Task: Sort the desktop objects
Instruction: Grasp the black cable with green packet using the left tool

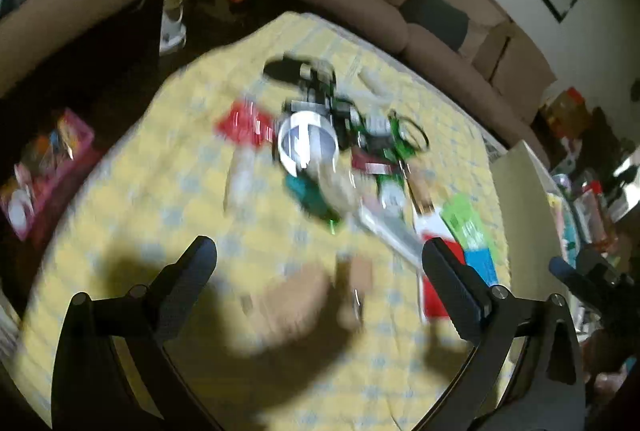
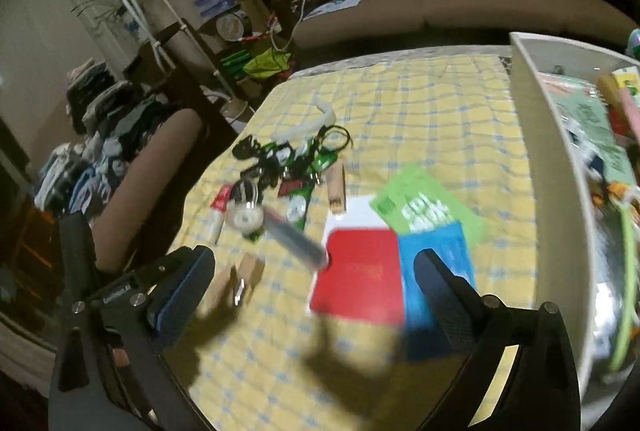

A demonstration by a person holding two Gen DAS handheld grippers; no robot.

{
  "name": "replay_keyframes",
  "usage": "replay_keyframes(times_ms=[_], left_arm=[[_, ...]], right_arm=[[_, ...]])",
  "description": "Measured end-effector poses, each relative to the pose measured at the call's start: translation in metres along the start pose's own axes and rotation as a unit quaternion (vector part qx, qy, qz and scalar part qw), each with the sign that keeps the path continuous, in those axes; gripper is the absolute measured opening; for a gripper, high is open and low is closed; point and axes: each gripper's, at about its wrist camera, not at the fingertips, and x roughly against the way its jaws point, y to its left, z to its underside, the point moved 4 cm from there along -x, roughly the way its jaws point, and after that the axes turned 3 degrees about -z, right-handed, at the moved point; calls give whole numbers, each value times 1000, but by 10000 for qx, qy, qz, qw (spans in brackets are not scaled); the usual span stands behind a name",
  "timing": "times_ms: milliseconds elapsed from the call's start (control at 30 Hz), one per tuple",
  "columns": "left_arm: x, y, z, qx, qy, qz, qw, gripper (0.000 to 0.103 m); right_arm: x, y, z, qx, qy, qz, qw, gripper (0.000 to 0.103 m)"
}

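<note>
Yellow checked cloth point(image 2: 400, 119) covers your table, and the white bin point(image 2: 548, 167) at its right edge already holds sorted things, so you likely still have most of the pile to move. The flat items lie nearest you: a red booklet point(image 2: 360, 275), with a blue card point(image 2: 440, 263) and a green leaflet point(image 2: 424, 207) overlapping beside it. Thin sheets on soft cloth are the risk; a fingertip could slide over them or pinch the fabric and drag the heap. Farther off, the tangle of keyrings and green tags point(image 2: 304, 159) could come up as one clump if you snag a loop. Small wooden clips point(image 2: 244, 271) sit near your left fingertip. Both views are blurred, so judge contact cautiously. Your right gripper point(image 2: 316, 271) hovers spread wide, grasping nothing; your left gripper point(image 1: 320, 263) is likewise wide apart and unloaded above the cloth.
</note>
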Motion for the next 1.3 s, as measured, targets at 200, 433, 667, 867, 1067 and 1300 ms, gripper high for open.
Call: replay_keyframes(times_ms=[200, 433, 667, 867, 1067, 1300], left_arm=[[-37, -9, -85, -854, 74, -501, 9951, 103], [-91, -18, -137, -1000, 243, -345, 9941, 103], [-130, -31, -143, -1034, 593, -533, 9914, 103], [-125, 5, -149, -137, 539, -252, 9981, 103], [-134, 13, -145, -66, 672, -266, 9974, 103], [-119, -12, -141, -357, 394, -84, 9986, 103]], right_arm=[[-64, -15, -54, -244, 144, 127, 9995, 91], [-135, -52, -95, -608, 468, 324, 9965, 72], [-167, -58, -103, -419, 630, 383, 9964, 72], [-171, -23, -99, 74, 527, -63, 9986, 72], [-183, -50, -99, -297, 603, 545, 9962, 67], [-199, -64, -98, -313, 1003, 539, 9930, 10]])
